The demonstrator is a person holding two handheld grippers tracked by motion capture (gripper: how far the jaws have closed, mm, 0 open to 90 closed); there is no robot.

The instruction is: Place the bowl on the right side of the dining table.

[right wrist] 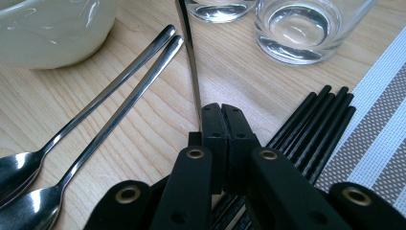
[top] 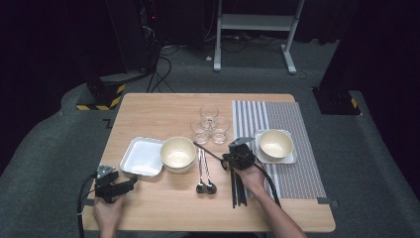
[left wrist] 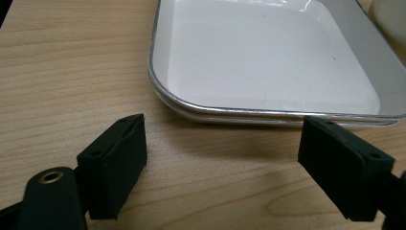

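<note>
Your right gripper (right wrist: 221, 112) has its jaws pressed together on a slim, dark metal-looking utensil handle (right wrist: 190, 57). The handle runs from the jaws up over the pale wooden table (top: 163, 109), ending near the three clear drinking glasses (top: 210, 124); its far end is too small to identify. Just beside that gripper lies a bundle of black chopsticks (right wrist: 313, 127), next to the striped grey placemat (top: 292, 124). Two steel spoons (right wrist: 72, 158) lie parallel, touching nothing. Your left gripper (left wrist: 222, 165) rests wide open and empty, near the white square tray (left wrist: 268, 52).
</note>
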